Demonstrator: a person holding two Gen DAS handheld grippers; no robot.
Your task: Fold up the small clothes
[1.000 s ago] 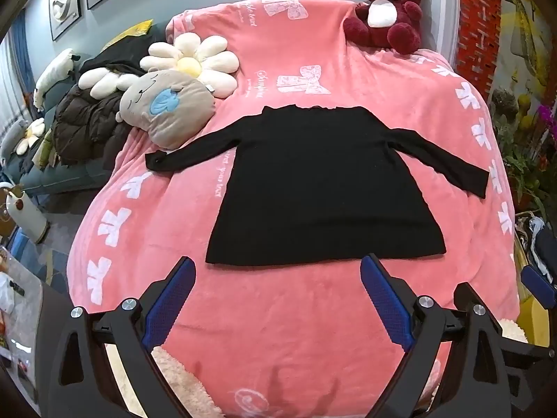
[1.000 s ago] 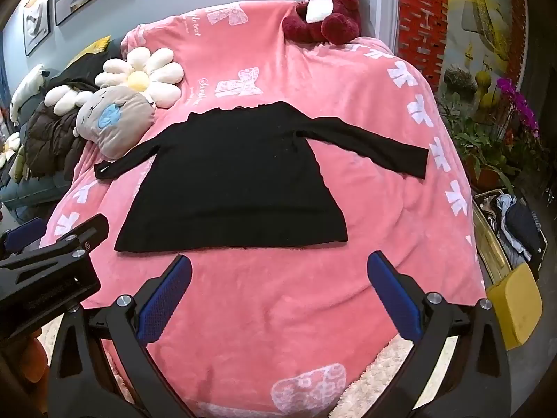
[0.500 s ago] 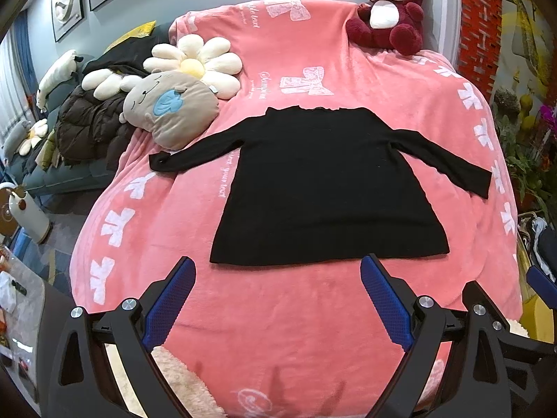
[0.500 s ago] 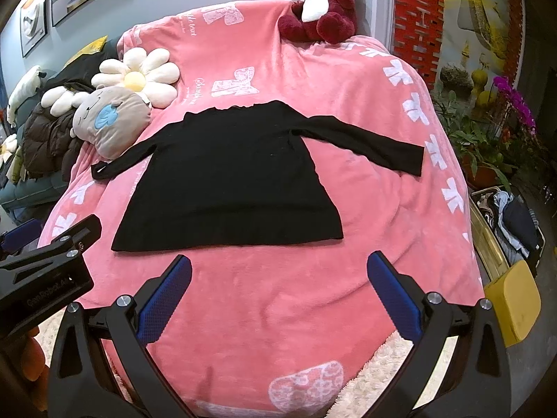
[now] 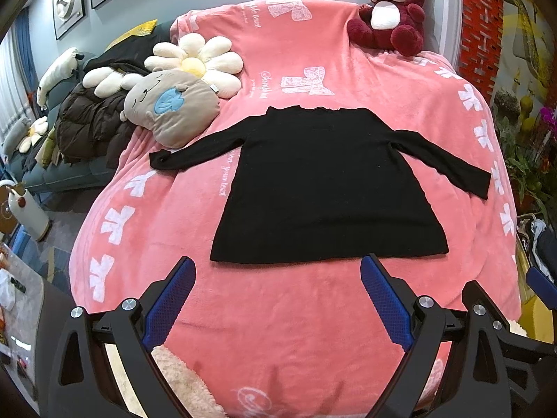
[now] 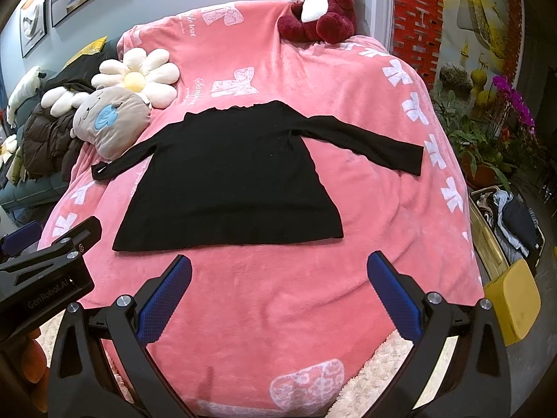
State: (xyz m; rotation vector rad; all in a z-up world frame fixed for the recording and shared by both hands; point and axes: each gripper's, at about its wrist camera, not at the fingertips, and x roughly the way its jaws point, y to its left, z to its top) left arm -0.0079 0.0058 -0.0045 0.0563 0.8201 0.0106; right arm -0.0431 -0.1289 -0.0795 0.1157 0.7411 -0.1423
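A small black long-sleeved top [image 5: 327, 188] [image 6: 226, 177] lies flat and spread out on a pink blanket [image 5: 278, 313] [image 6: 271, 296], hem toward me and both sleeves stretched sideways. My left gripper [image 5: 278, 268] hovers open just short of the hem, holding nothing. My right gripper [image 6: 280, 264] is open too, near the hem's right half, with nothing between its blue pads. The left gripper's black body [image 6: 45, 271] shows at the left edge of the right wrist view.
A grey animal cushion [image 5: 170, 111], a daisy pillow [image 5: 195, 62] and a dark jacket [image 5: 87, 129] crowd the blanket's left side. A red plush bear [image 5: 390, 10] sits at the top. A basket of clothes [image 6: 511, 223], a yellow stool [image 6: 511, 299] and plants [image 6: 487, 139] stand to the right.
Both grippers have crept slightly forward toward the top's hem. The top itself has not moved, and both grippers stay open.
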